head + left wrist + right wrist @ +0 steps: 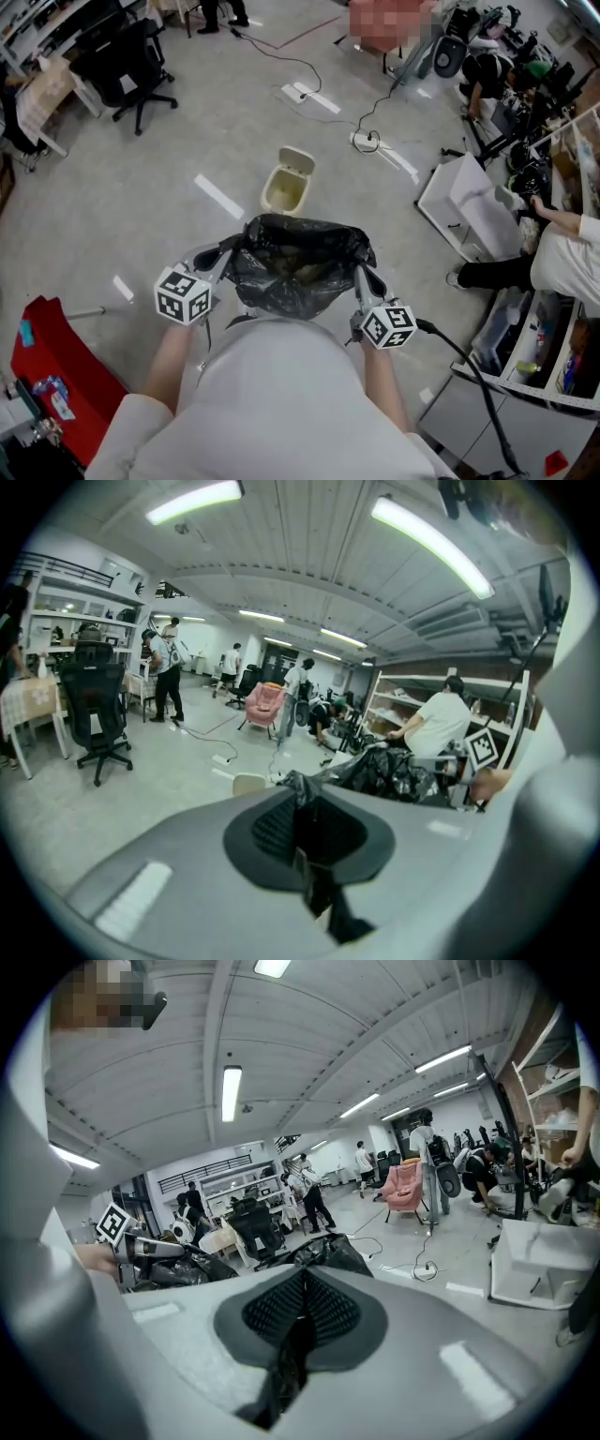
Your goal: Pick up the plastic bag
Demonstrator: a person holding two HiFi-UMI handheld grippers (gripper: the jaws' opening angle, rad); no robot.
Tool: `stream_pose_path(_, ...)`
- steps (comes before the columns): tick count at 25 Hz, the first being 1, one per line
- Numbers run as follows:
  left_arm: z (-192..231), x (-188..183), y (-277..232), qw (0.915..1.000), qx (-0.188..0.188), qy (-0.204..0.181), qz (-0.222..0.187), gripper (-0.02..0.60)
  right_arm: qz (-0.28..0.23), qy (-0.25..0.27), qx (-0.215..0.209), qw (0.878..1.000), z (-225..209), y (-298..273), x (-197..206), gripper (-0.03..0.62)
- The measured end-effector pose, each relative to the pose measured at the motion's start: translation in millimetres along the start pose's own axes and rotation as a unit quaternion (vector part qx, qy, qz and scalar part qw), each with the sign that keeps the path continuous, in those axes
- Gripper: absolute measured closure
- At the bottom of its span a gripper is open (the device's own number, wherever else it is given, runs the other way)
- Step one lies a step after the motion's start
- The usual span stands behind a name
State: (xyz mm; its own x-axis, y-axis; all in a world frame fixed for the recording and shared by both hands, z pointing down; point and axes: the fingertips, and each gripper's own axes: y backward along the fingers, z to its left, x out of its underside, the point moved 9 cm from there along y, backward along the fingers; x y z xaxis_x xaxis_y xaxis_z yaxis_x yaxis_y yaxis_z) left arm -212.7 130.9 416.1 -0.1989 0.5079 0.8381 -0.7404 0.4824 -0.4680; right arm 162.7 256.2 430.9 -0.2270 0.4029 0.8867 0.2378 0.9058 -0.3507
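Black plastic bag (295,267), mouth open, stretched between two tools in front of the person's torso. Left tool (223,255) clenched on the bag's left rim; right tool (364,275) clenched on its right rim. Cream waste bin (286,187), lid raised, stands on the floor (187,131) beyond.

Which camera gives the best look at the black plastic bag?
The head view: the black plastic bag shows nearly whole, mouth stretched between the left tongs and right tongs. Each gripper view shows only a pinched edge and a crumpled part beyond.
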Motion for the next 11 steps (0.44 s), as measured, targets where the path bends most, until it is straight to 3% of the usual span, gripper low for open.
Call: stream_pose_path(11,5.2,4.1,-2.9,1.0000,-0.001,0.006,0.004,0.575,0.005,-0.001,0.004,1.000,-2.1,-3.7,0.2,0.592)
